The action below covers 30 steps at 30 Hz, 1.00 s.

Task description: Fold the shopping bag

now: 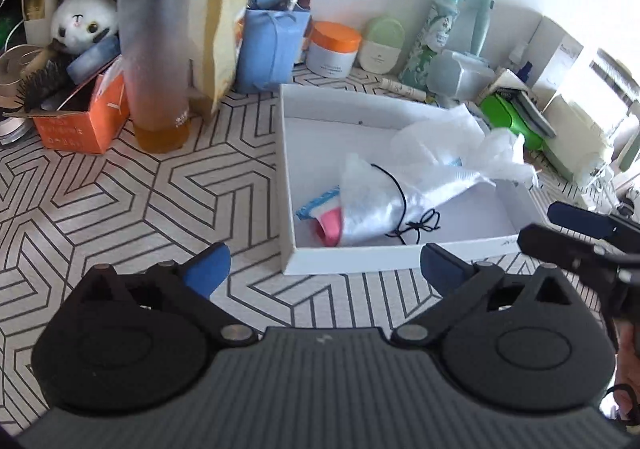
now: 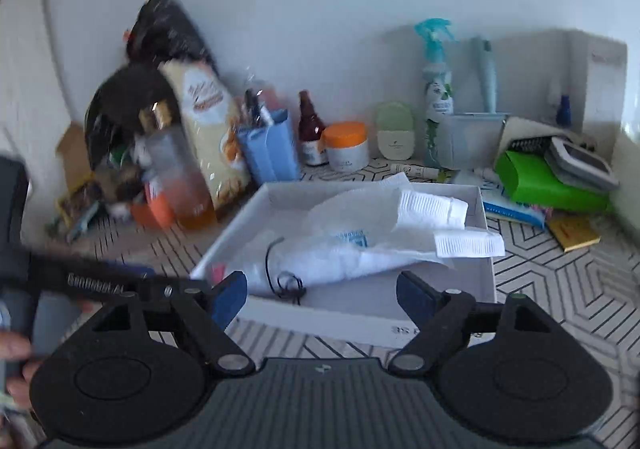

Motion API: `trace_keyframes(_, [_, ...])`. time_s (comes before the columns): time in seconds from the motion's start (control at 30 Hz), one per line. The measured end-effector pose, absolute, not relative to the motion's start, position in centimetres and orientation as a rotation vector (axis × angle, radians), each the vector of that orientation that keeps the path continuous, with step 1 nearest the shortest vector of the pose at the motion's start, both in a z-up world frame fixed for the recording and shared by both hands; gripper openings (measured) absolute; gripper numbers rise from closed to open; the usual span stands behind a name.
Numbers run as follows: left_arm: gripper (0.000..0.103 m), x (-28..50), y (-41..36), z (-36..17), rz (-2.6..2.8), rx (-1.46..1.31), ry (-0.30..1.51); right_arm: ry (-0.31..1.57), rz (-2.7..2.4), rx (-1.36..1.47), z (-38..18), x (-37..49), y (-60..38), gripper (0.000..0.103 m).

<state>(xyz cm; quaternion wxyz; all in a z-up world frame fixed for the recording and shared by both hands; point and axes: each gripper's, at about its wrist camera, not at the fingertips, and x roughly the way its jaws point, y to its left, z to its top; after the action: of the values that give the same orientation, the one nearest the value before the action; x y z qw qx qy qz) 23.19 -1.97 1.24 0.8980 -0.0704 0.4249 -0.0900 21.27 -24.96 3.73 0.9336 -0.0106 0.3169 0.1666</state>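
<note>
A crumpled white plastic shopping bag [image 1: 444, 165] lies in a shallow white box [image 1: 320, 117], its handles toward the far right. It also shows in the right wrist view [image 2: 360, 233], handles [image 2: 468, 243] spread right. A thin black cord [image 1: 416, 225] lies tied over its near end. My left gripper [image 1: 326, 269] is open and empty, just in front of the box's near wall. My right gripper [image 2: 322, 295] is open and empty, at the box's near edge; it shows at the right of the left wrist view [image 1: 576, 233].
The box [image 2: 486, 273] sits on a black-and-white patterned table [image 1: 120, 209]. Behind it stand a frosted bottle [image 1: 154, 61], an orange carton [image 1: 86, 121], a blue gift bag [image 1: 272, 45], an orange-lidded jar [image 1: 334, 49], a spray bottle [image 2: 438, 89] and a green case [image 2: 540, 177].
</note>
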Motion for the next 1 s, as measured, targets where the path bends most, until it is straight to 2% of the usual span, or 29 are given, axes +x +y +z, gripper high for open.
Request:
trace_keyframes(0.27, [0.103, 22.3, -4.5, -0.2, -0.123, -0.046, 0.909, 0.705, 0.177, -0.092, 1.8, 21.1, -23.5, 0.087])
trace_keyframes(0.43, [0.103, 21.4, -4.4, -0.5, -0.074, 0.041, 0.860, 0.710, 0.131, -0.128, 0.7, 21.0, -22.8, 0.088])
trace_keyframes(0.63, [0.103, 21.8, -5.5, -1.7, -0.073, 0.102, 0.915, 0.708, 0.095, -0.133, 0.1, 20.9, -22.9, 0.090])
trace_keyframes(0.8, [0.103, 21.4, -6.9, -1.9, -0.052, 0.219, 0.866, 0.712, 0.094, -0.117, 0.0, 20.8, -23.3, 0.091])
trace_keyframes(1.0, [0.103, 21.4, -6.9, -1.8, -0.034, 0.221, 0.852, 0.717, 0.086, -0.123, -0.4, 20.9, -23.1, 0.091])
